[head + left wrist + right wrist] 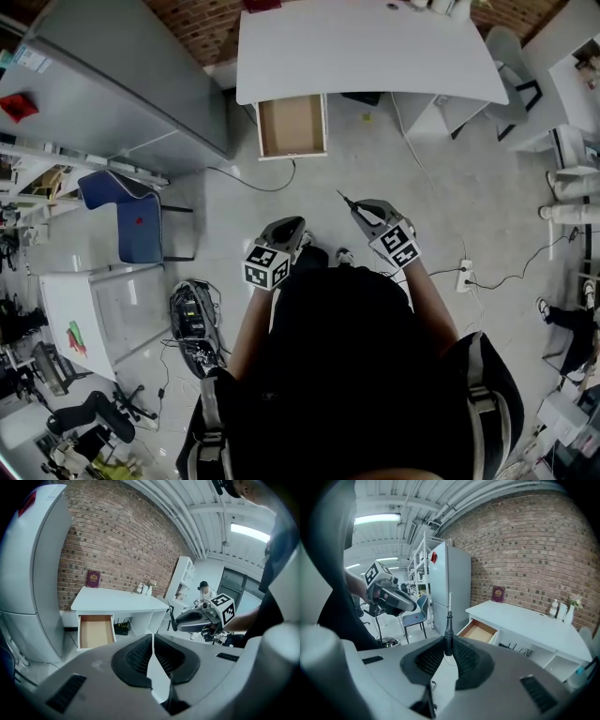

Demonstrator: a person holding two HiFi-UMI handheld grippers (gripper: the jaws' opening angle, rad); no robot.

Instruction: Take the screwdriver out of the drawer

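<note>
Brick room, drawer [292,125] open, bare | right gripper [449,654] pinches screwdriver [448,637] well apart from drawer, so probably task done | left gripper [153,649] pressed together, empty, not needed.

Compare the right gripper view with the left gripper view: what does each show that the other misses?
Right only: the blue chair and the left gripper. Left only: a person in the background and the right gripper from outside. Both: the white desk, its open drawer, the brick wall, and the screwdriver clamped in the right gripper.
</note>
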